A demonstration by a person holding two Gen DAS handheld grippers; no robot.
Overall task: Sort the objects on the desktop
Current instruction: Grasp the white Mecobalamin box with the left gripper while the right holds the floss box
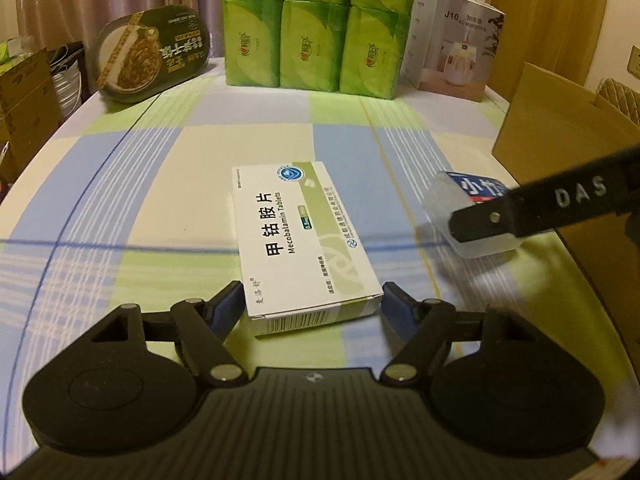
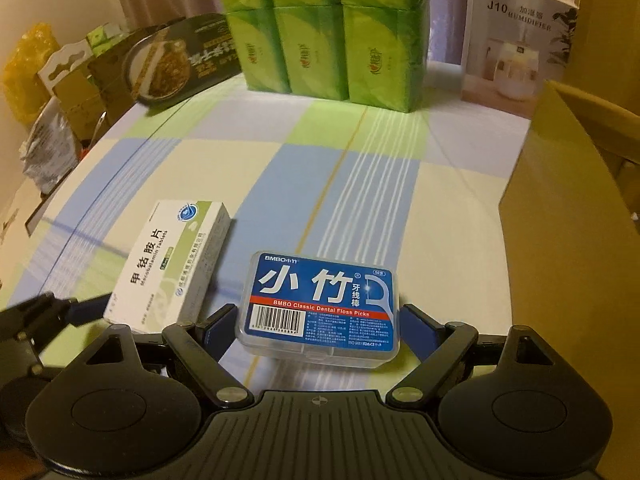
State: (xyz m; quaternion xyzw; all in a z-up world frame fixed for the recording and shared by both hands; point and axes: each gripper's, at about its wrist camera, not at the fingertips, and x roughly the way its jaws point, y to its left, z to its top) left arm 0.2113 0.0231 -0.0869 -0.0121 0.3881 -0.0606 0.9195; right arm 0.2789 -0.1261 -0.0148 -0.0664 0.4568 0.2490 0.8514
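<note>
Tissue packs (image 1: 316, 28) wall the far edge; cardboard box (image 2: 572, 216) blocks right.

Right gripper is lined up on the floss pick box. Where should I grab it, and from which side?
Grip the dental floss pick box across its two short side walls, coming in low from its near edge, as the right gripper already is. It lies flat, label up, and the open fingers already straddle its near end. The left wall faces the Mecobalamin tablet box, with a gap between.
</note>
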